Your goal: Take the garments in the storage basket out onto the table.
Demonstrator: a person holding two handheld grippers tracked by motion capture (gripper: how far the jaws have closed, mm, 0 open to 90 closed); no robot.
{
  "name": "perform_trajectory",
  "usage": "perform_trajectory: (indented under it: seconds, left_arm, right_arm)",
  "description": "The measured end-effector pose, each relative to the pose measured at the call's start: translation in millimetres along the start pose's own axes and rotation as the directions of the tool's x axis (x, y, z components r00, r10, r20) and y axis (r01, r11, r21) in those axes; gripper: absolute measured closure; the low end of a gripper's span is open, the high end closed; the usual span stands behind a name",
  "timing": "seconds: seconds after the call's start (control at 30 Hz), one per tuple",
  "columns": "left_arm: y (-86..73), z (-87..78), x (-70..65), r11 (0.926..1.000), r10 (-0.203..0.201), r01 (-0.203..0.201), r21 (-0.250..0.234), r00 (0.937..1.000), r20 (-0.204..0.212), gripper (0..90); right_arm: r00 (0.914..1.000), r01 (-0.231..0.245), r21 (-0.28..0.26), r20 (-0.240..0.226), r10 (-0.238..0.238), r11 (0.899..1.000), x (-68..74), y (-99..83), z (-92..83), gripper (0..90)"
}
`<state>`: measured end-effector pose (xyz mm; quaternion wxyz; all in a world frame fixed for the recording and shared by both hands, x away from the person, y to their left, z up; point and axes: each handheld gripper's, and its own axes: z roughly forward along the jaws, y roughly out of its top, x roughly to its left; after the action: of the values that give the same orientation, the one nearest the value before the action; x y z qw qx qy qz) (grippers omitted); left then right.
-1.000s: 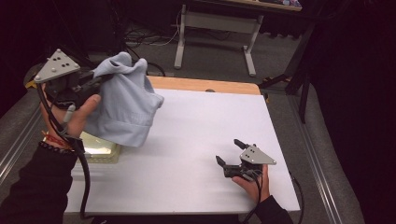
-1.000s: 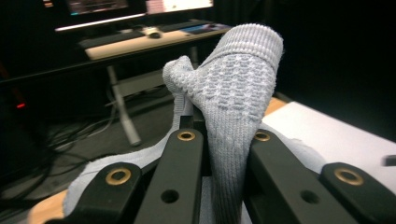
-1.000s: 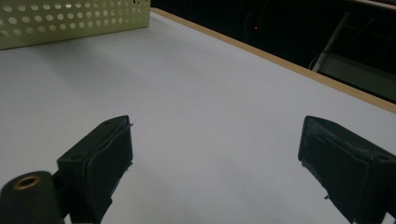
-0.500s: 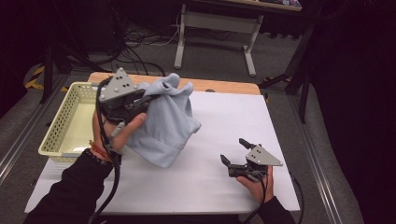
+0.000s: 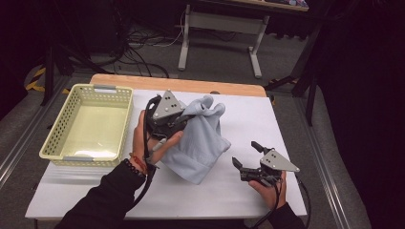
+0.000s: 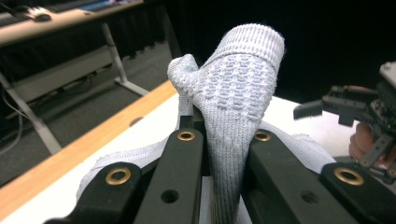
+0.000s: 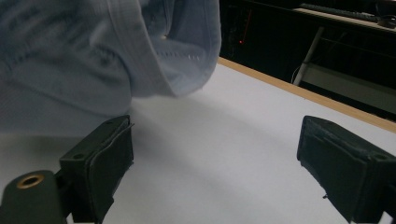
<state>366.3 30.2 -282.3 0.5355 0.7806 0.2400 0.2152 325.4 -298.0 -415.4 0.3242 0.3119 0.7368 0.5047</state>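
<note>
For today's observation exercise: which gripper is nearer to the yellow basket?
Left. The left gripper, shut on the pale blue cloth, sits just right of the yellow basket. The right gripper, jaws open, sits far off near the table's right front corner.

One cloth (image 5: 198, 140), one basket (image 5: 61, 137) and two grippers, left (image 5: 179, 119) and right (image 5: 247, 158), are showing over one bench (image 5: 248, 119).

Basket (image 5: 50, 143) left of cloth (image 5: 200, 143)
</note>
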Motion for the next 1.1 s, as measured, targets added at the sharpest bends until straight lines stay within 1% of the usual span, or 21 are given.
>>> perform_trajectory:
  seconds: [0.03,0.27,0.3,0.33,0.37,0.4,0.43,0.47,0.5,0.63,0.7,0.73,0.8,0.83,0.87,0.9,0.93,0.97,1.0,1.07,1.1]
  left_arm:
    - [0.0,0.0,0.0,1.0,0.0,0.0,0.0,1.0,0.0,87.9]
    - [-21.1,32.9,-7.1,0.9976,-0.008,0.007,0.068,0.9998,0.019,87.6]
    - [-24.6,37.2,-6.7,0.9972,-0.005,0.004,0.075,0.9998,0.017,87.0]
    - [-24.6,37.2,-6.7,0.9972,-0.005,0.004,0.075,0.9998,0.017,81.8]
    - [-27.3,40.4,-6.0,0.9973,-0.012,0.01,0.072,0.9997,0.022,81.8]
    - [-29.8,42.8,-5.4,0.9966,-0.012,0.01,0.082,0.9997,0.02,70.5]
    - [-34.4,45.4,-4.4,0.9956,-0.002,0.003,0.093,1.0,-0.008,61.4]
    - [-34.4,45.4,-4.4,0.9956,-0.002,0.003,0.093,1.0,-0.008,55.8]
    - [-39.0,42.9,-0.9,0.9977,-0.023,0.024,0.064,0.9996,-0.013,45.8]
    - [-42.7,33.9,4.2,0.9984,-0.036,0.037,0.042,0.999,-0.027,34.3]
    - [-46.1,25.2,5.3,0.9992,-0.019,0.02,0.034,0.9993,-0.032,28.1]
    - [-49.1,20.1,5.8,0.9994,0.006,-0.005,0.036,0.9993,-0.036,26.2]
    - [-58.2,10.7,4.5,0.9976,0.047,-0.045,0.052,0.998,-0.043,25.0]
    - [-64.5,6.3,3.7,0.9959,0.071,-0.069,0.059,0.9964,-0.046,24.2]
    - [-69.8,3.1,2.8,0.9942,0.086,-0.082,0.07,0.9953,-0.046,23.6]
    - [-79.3,-1.5,0.6,0.9903,0.109,-0.104,0.091,0.9928,-0.049,23.6]
    - [-93.0,-8.4,-2.6,0.9814,0.158,-0.15,0.12,0.9858,-0.057,22.4]
    - [-93.0,-8.4,-2.6,0.9814,0.158,-0.15,0.12,0.9858,-0.057,22.2]
    - [-103.2,-13.7,-4.2,0.9748,0.187,-0.178,0.134,0.981,-0.053,22.2]
    - [-118.1,-19.0,-5.0,0.968,0.204,-0.196,0.157,0.9781,-0.041,22.2]
    - [-136.2,-22.0,-5.4,0.9574,0.219,-0.209,0.199,0.9754,-0.026,22.2]
  right_arm:
    - [1.0,0.0,0.0,0.0,0.0,1.0,0.0,0.0,0.0,11.7]
    - [0.9998,-0.014,-0.003,-0.01,0.014,1.0,-2.0,-0.2,-0.9,16.0]
    - [0.9997,-0.016,0.0,-0.016,0.016,1.0,-1.6,-0.3,-0.3,17.1]
    - [0.9997,-0.016,0.0,-0.016,0.016,1.0,-1.6,-0.3,-0.3,17.1]
    - [0.9996,-0.012,0.01,-0.025,0.012,1.0,-0.8,-0.6,1.1,18.3]
    - [0.9993,-0.012,0.018,-0.034,0.013,1.0,0.1,-1.1,2.1,20.1]
    - [0.9983,-0.011,0.025,-0.057,0.012,1.0,1.2,-2.1,4.2,23.8]
    - [0.9983,-0.011,0.025,-0.057,0.012,1.0,1.2,-2.1,4.2,23.8]
    - [0.9974,-0.009,0.038,-0.071,0.012,0.999,3.6,-2.5,7.2,25.9]
    - [0.9957,0.003,0.063,-0.093,0.003,0.998,7.7,-3.5,12.1,29.0]
    - [0.9935,0.024,0.097,-0.113,-0.013,0.995,11.6,-4.6,17.1,31.8]
    - [0.9932,0.039,0.129,-0.114,-0.024,0.991,15.2,-5.9,20.4,32.1]
    - [0.9931,0.038,0.14,-0.115,-0.022,0.989,16.5,-6.7,21.3,32.6]
    - [0.9932,0.033,0.178,-0.116,-0.012,0.983,18.2,-10.0,23.6,34.0]
    - [0.9932,0.033,0.178,-0.116,-0.012,0.983,18.2,-10.0,23.6,34.0]
    - [0.9937,0.027,0.191,-0.111,-0.006,0.981,18.5,-11.3,24.0,34.2]
    - [0.9924,0.001,0.218,-0.121,0.026,0.976,17.6,-15.2,24.0,36.4]
    - [0.9924,0.001,0.218,-0.121,0.026,0.976,17.6,-15.2,24.0,36.4]
    - [0.9916,-0.017,0.242,-0.12,0.047,0.97,17.5,-17.4,23.3,37.2]
    - [0.9907,-0.024,0.258,-0.123,0.057,0.966,17.8,-18.1,22.7,38.0]
    - [0.9884,-0.03,0.28,-0.135,0.07,0.96,19.6,-19.2,21.3,39.7]
